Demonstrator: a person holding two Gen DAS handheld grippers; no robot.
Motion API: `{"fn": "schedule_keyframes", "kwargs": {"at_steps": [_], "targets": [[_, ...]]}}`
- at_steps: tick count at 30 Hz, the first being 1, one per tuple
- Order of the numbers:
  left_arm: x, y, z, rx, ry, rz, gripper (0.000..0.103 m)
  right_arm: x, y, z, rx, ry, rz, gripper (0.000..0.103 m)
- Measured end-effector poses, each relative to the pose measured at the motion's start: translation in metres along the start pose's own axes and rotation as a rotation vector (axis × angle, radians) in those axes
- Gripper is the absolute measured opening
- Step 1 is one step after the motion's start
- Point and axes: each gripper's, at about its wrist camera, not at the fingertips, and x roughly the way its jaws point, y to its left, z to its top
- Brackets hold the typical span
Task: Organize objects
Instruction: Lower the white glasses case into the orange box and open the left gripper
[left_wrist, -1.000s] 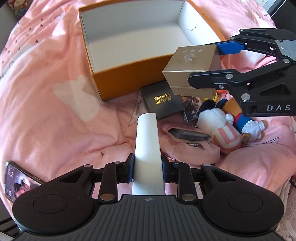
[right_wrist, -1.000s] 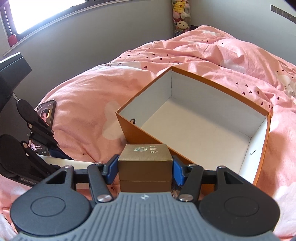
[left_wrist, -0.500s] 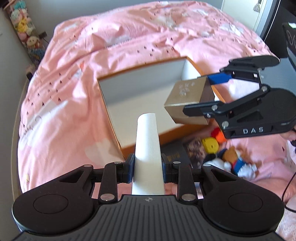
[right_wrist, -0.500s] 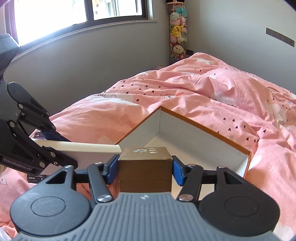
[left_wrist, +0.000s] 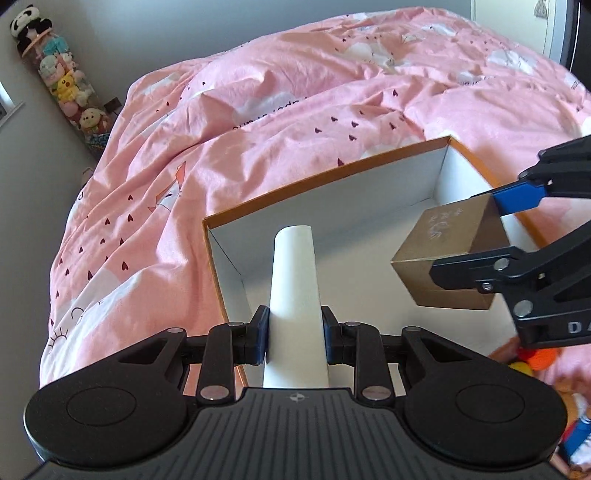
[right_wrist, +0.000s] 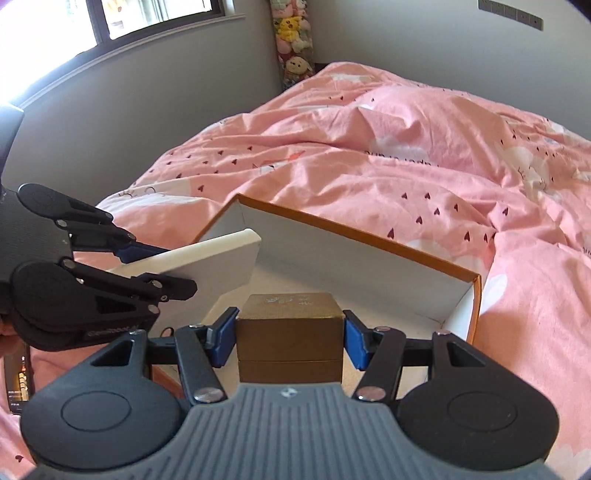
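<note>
An open orange box with a white inside lies on the pink bed; it also shows in the right wrist view. My left gripper is shut on a flat white box and holds it over the orange box's near left part; the white box also shows in the right wrist view. My right gripper is shut on a gold-brown cube box, held above the orange box's near right part; the cube also shows in the left wrist view.
A pink duvet with small hearts covers the bed around the box. Plush toys lie at the right of the left wrist view. A phone lies by the left edge. A column of plush toys stands by the grey wall.
Both grippers have moved forward and up over the orange box with their loads. The black box, pouch and toys below have dropped out of the left wrist view.
</note>
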Motion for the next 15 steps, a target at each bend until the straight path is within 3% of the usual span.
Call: {"fn": "schedule_keyframes", "kwargs": {"at_steps": [4,8,15], "targets": [[0.032,-0.020,-0.004,0.059,0.034,0.089,0.031,0.023,-0.010,-0.006,0.030,0.049,0.005,0.061],[0.056,-0.042,-0.012,0.174,0.062,0.240,0.031,0.041,-0.018,-0.011,0.043,0.099,-0.009,0.061],[0.070,-0.050,-0.017,0.210,0.109,0.305,0.032,0.061,-0.029,-0.012,0.057,0.150,-0.037,0.061]]}}
